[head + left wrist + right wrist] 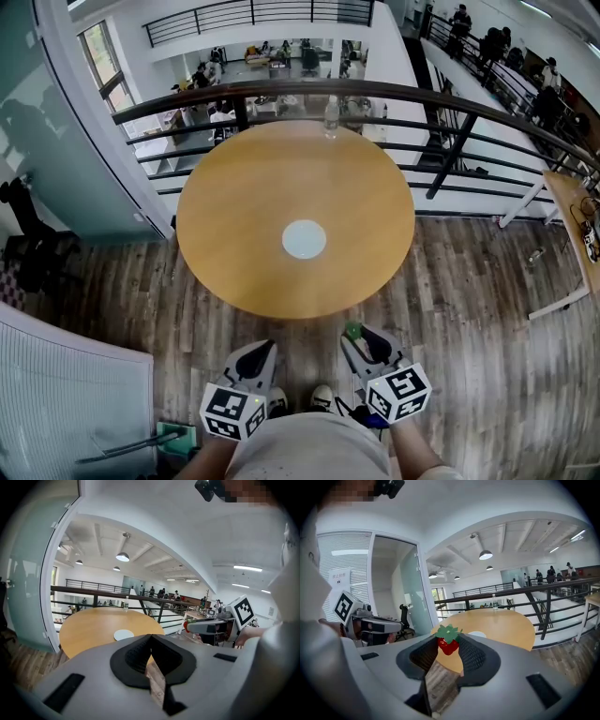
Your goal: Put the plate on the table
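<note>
A small white plate (305, 239) lies flat near the middle of the round wooden table (234, 187). Both grippers hang low in front of the person's body, short of the table's near edge. The left gripper (265, 348) is shut with nothing between its jaws; in its own view the left gripper (151, 638) points toward the plate (123, 634). The right gripper (362, 336) is shut on a red toy strawberry (448, 645) with green leaves, pinched at the fingertips. Past it, the right gripper view shows the table (506, 623) and plate (477, 633).
A clear water bottle (331, 117) stands at the table's far edge by a dark metal railing (450, 98), beyond which the floor drops to a lower level. A glass wall runs along the left. Another table (574, 211) stands at the far right, over wood flooring.
</note>
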Demonstrator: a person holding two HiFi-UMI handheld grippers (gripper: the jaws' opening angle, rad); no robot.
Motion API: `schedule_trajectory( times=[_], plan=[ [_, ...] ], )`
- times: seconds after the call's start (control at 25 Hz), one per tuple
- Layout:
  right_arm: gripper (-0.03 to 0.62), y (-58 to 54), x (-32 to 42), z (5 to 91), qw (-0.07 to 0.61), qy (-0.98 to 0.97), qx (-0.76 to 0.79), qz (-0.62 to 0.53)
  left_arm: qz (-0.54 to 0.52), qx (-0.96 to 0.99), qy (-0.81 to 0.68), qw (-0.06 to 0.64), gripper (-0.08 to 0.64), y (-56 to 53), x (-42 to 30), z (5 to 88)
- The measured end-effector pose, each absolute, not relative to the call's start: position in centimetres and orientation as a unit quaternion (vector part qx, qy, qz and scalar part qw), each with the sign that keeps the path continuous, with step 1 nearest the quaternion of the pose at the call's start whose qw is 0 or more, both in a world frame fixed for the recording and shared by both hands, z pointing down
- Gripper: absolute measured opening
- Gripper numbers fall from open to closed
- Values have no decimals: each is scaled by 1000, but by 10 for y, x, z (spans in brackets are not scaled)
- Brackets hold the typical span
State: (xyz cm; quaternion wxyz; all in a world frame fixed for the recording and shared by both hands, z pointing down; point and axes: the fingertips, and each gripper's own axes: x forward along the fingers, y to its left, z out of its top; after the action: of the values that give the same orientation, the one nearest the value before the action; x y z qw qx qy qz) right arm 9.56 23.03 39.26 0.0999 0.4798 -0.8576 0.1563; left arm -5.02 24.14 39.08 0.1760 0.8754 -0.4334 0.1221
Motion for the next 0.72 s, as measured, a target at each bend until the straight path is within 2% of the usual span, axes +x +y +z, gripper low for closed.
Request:
schedule_trajectory(
  times=[0.32, 0.72],
  plan=[
    [152, 240, 128, 402, 112, -869, 458, 152, 116, 861, -461, 183, 21, 259, -14, 400],
    [152, 216, 137, 405, 109, -871, 453, 156, 109, 856, -471, 182, 21, 232, -7, 400]
  ],
)
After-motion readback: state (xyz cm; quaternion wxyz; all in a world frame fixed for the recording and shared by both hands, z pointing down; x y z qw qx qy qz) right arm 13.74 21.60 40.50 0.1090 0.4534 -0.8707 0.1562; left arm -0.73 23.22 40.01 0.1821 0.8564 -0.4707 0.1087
